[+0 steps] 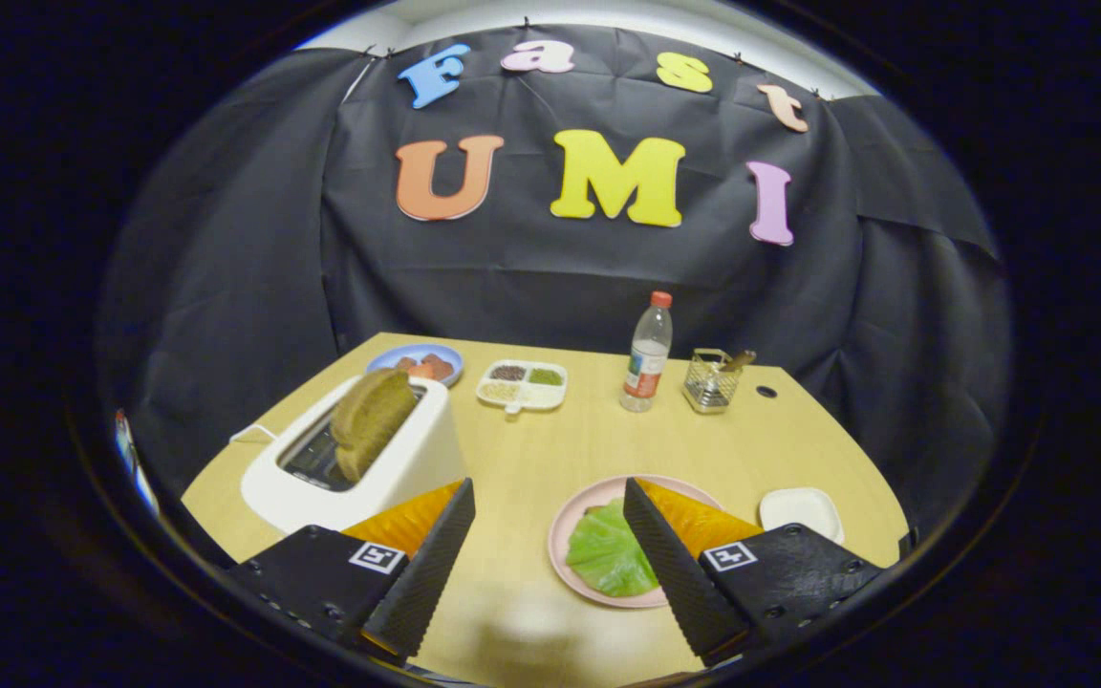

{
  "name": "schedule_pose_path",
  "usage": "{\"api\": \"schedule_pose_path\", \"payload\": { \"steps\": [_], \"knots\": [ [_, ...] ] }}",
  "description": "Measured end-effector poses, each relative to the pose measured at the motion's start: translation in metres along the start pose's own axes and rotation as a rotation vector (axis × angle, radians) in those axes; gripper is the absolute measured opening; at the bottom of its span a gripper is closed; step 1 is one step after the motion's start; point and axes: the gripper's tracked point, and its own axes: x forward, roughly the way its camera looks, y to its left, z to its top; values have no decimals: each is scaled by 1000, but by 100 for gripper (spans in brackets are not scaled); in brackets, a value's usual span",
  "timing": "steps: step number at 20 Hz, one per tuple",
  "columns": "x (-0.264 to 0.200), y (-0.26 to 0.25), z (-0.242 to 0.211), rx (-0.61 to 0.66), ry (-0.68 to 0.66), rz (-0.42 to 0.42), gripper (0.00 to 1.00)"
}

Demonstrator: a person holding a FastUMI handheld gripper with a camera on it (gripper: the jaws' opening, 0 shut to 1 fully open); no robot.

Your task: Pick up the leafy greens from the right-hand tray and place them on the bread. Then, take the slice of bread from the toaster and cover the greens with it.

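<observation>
A green leaf lies on a pink plate just ahead of my right finger, which hides the plate's right part; any bread under the leaf is hidden. A white toaster stands ahead of my left finger, with a brown slice of bread sticking up out of its slot. My gripper hangs above the table, open, with bare tabletop between its fingers. A small white tray sits to the right of the pink plate, beyond the right finger.
At the back of the wooden table stand a blue plate with red pieces, a white divided dish, a plastic bottle with a red cap and a wire basket. The toaster's cord runs off to the left.
</observation>
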Motion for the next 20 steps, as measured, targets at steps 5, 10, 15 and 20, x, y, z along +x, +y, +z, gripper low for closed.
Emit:
{"api": "schedule_pose_path", "payload": {
  "steps": [5,10,15,20],
  "knots": [
    [-8,32,26,5,11,18,96],
    [3,57,47,28,20,55,95],
    [35,76,49,36,71,69,96],
    [70,91,40,48,153,99,96]
  ]
}}
